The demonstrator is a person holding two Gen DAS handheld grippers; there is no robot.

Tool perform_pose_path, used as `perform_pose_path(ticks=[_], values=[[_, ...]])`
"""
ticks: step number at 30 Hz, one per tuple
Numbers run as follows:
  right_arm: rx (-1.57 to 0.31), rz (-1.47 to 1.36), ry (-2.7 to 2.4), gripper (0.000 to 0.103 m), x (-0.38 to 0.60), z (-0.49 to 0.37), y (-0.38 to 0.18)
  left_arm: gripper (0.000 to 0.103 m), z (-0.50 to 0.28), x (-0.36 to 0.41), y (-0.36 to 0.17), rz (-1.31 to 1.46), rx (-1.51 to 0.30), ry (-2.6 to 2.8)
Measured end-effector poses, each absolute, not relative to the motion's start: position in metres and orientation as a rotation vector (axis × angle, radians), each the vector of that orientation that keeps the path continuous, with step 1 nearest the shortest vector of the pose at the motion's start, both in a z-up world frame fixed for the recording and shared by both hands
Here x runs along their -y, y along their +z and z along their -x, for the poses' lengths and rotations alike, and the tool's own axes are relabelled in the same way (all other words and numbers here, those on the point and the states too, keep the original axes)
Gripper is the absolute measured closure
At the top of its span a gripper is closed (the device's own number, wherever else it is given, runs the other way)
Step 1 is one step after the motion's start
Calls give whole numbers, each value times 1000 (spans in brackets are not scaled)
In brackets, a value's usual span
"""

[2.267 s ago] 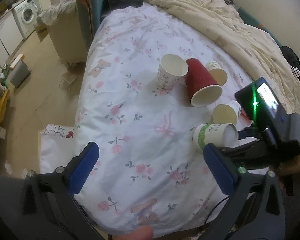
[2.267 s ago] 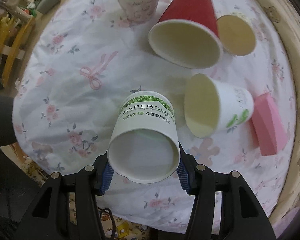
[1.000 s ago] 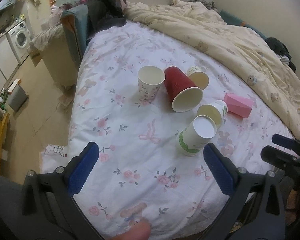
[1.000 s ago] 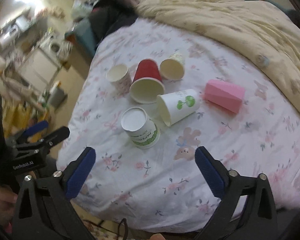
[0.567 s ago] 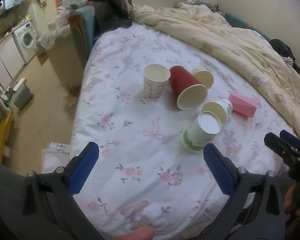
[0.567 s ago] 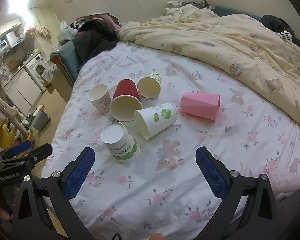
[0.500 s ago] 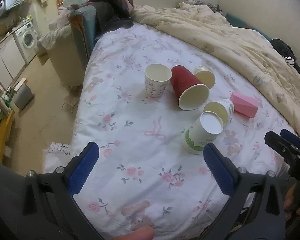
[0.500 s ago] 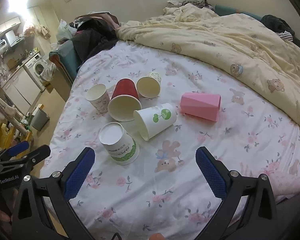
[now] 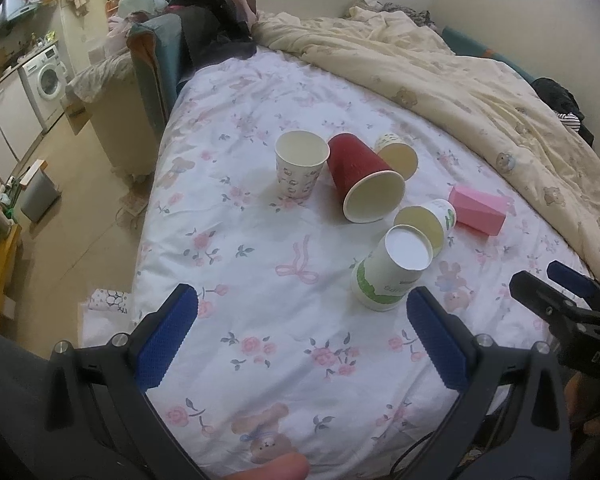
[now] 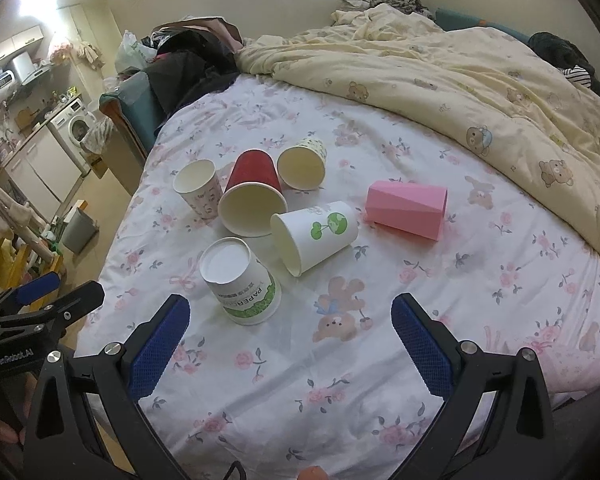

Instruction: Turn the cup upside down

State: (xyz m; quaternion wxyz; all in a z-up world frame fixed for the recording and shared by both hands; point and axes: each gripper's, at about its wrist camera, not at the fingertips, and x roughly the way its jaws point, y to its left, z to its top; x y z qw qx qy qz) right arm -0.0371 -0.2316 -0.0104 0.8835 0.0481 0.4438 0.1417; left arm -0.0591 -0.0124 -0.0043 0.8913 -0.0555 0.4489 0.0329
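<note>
A white paper cup with a green band (image 9: 392,270) (image 10: 240,280) stands upside down on the floral bedsheet, base up. Behind it a white cup with a green print (image 10: 316,236) (image 9: 424,224), a red cup (image 9: 364,178) (image 10: 254,196) and a small patterned cup (image 9: 396,154) (image 10: 302,164) lie on their sides. A white patterned cup (image 9: 300,164) (image 10: 198,186) stands upright. My left gripper (image 9: 300,332) and right gripper (image 10: 290,340) are open and empty, held back near the bed's front edge.
A pink faceted cup (image 10: 406,208) (image 9: 476,210) lies on its side to the right. A cream quilt (image 10: 460,64) is heaped at the back right. The bed edge drops to the floor on the left, by a sofa (image 9: 152,64) and a bin (image 9: 40,196).
My right gripper set the green-banded cup down upside down, let go and drew back. Both grippers have stayed open and pulled away from the cups.
</note>
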Motion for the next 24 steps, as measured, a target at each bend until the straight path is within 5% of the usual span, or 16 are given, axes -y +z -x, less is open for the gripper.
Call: perform_pose_path(ticks=[24], values=[[-923,-68,308,0,226,40,-9,0,60,15,-3,115,-931,63]])
